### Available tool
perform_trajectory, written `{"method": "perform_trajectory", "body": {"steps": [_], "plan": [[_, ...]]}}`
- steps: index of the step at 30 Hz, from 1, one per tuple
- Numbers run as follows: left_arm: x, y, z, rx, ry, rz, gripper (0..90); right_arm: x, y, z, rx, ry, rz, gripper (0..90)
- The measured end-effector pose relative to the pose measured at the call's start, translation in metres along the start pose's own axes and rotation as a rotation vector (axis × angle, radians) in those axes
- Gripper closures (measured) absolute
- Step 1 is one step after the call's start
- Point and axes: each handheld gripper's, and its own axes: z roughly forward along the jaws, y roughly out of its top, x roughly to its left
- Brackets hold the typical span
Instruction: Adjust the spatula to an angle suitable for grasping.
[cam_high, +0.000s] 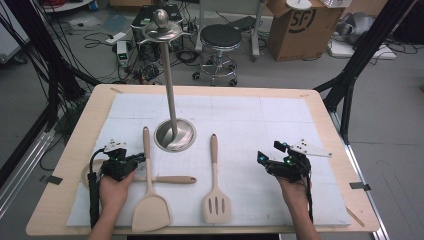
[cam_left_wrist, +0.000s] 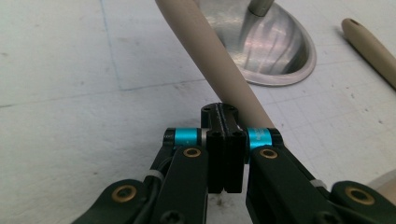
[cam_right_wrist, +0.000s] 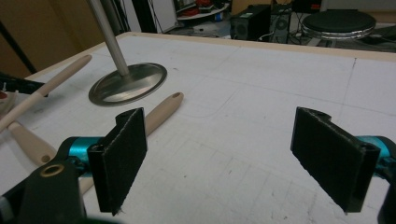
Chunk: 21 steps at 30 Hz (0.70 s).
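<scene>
A wooden table (cam_high: 75, 150) carries a white mat (cam_high: 260, 125). On the mat: a stand (cam_high: 174, 135), two spatulas (cam_high: 150, 210) (cam_high: 216, 200) and a third utensil (cam_high: 172, 179).

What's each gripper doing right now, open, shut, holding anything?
Left gripper: shut, empty, its tip against the solid spatula's handle.
Right gripper: open, empty, above the white mat.

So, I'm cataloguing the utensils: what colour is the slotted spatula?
Beige all over, the slotted spatula shows best in the high view.
</scene>
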Motion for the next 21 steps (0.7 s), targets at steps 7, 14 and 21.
{"method": "perform_trajectory", "body": {"steps": [7, 14, 21], "plan": [[-0.010, 0.003, 0.003, 0.005, -0.055, 0.036, 89.8, 0.000, -0.001, -0.002, 0.003, -0.004, 0.000, 17.6], [-0.018, 0.007, 0.005, 0.026, -0.086, 0.078, 89.8, -0.002, -0.002, -0.004, 0.002, -0.011, 0.002, 17.6], [-0.023, 0.009, 0.006, 0.038, -0.106, 0.100, 89.8, -0.002, -0.002, -0.005, 0.006, -0.016, 0.001, 17.6]]}}
